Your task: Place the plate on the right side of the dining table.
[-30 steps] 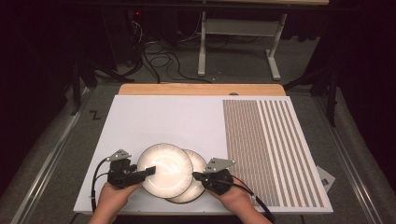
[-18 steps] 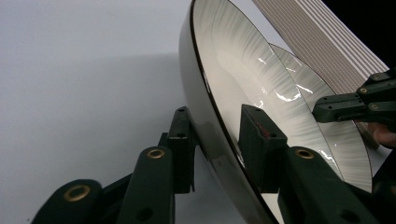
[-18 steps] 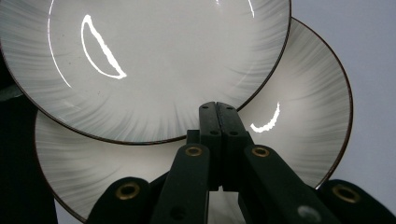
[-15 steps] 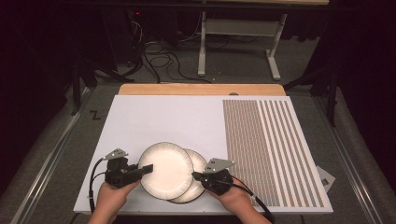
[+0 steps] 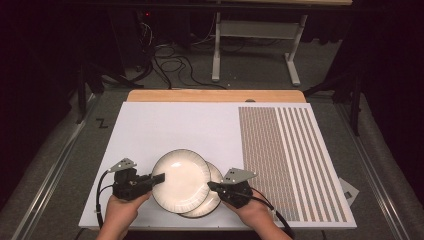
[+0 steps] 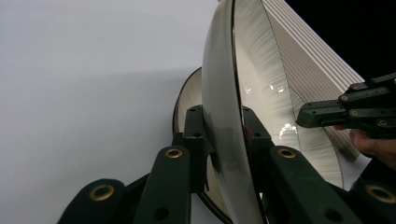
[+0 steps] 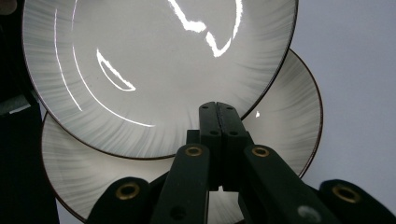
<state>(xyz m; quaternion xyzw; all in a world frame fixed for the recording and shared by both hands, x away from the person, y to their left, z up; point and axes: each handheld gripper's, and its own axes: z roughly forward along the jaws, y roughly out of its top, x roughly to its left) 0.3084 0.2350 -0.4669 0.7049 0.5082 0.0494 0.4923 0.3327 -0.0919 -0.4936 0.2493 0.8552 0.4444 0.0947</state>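
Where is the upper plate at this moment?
In the high view the upper plate sits near the white board's front edge, overlapping the lower plate, between the left gripper, clamping its rim, and the right gripper.

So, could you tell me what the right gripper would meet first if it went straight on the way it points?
Probably the upper plate: the shut right gripper points at its rim, above the lower plate, though depth is unclear.

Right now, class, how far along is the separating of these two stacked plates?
Done: the left gripper, whose jaws have just been closing, clamps the upper plate's rim and tilts it. In hand: the right gripper, jaws shut, rests at the lower plate. Left: carrying the upper plate clear onto the white board.
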